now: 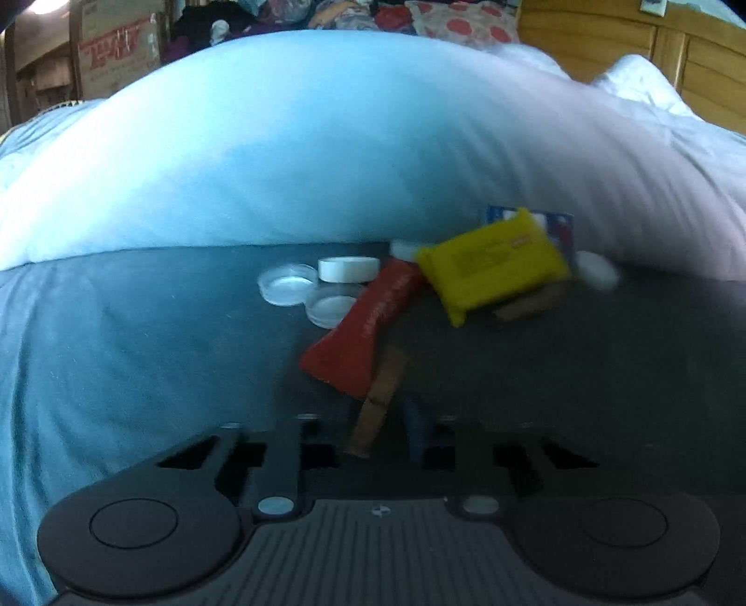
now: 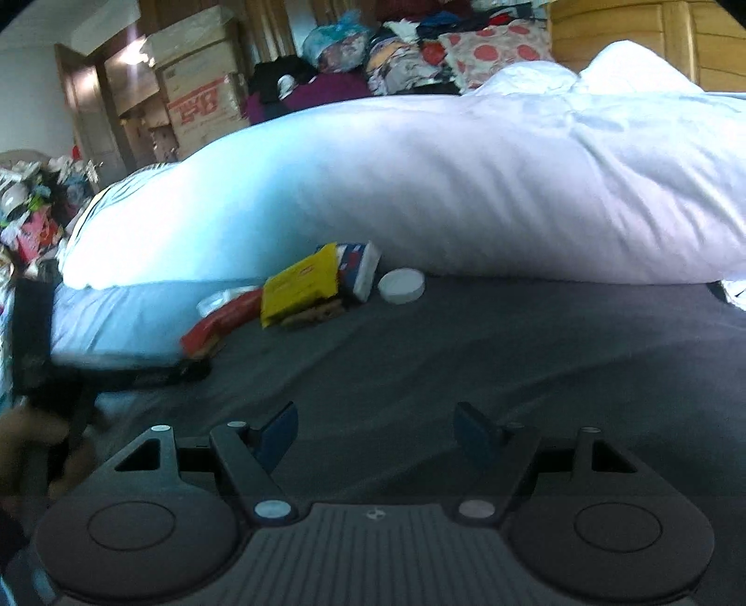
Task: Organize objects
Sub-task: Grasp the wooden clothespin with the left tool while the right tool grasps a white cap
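Observation:
A small heap lies on the dark grey sheet point(image 1: 583, 373) below the duvet: a yellow packet point(image 1: 494, 265), a red tube point(image 1: 368, 331) with a white cap, a white jar lid point(image 1: 347, 269), two clear round lids point(image 1: 286, 284), a white cap point(image 1: 599, 272) and a blue-red-white box point(image 1: 555, 228). A brown wooden clip point(image 1: 380, 396) reaches from under the tube into my left gripper point(image 1: 363, 438), whose fingers stand narrowed on either side of it, with gaps showing. My right gripper point(image 2: 375, 429) is open and empty, well short of the yellow packet point(image 2: 300, 284) and white cap point(image 2: 402, 285).
A puffy white duvet point(image 2: 466, 186) rises right behind the heap. Cardboard boxes point(image 2: 200, 93), piled clothes point(image 2: 419, 51) and a wooden headboard point(image 2: 652, 28) stand beyond the bed. The left gripper's body point(image 2: 140, 373) and a hand point(image 2: 28, 447) show at the left.

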Available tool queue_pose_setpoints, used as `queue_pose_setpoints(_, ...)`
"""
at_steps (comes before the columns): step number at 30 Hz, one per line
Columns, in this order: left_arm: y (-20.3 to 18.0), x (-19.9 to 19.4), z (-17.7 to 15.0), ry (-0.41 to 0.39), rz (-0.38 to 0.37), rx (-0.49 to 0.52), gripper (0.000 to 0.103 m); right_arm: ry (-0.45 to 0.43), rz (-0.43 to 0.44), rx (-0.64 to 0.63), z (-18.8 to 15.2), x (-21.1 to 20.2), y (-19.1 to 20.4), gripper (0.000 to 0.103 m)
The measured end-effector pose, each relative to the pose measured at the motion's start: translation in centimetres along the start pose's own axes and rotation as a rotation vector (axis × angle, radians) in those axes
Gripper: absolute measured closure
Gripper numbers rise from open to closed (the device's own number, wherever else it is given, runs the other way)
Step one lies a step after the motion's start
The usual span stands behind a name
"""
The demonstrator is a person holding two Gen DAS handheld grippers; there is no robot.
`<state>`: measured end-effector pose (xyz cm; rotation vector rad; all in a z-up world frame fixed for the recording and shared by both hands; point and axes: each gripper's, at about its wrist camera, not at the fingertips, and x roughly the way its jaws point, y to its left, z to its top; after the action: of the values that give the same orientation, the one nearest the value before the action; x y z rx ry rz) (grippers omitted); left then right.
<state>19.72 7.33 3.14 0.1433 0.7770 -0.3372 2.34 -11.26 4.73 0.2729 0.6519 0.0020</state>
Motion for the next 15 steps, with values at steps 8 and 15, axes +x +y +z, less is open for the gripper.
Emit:
queue_pose_setpoints(8,0.6,-2.1,-0.7,-0.024,0.017,-0.076,0.09,-0.064,-0.088,-0.057,3.8,6.1,-0.2,0.028)
queue_pose_setpoints(15,1.0,-2.1,-1.2,-0.034,0.037,-0.078,0.09,0.001,-0.11,-0.123,7.1,14.3,0.2,0.038)
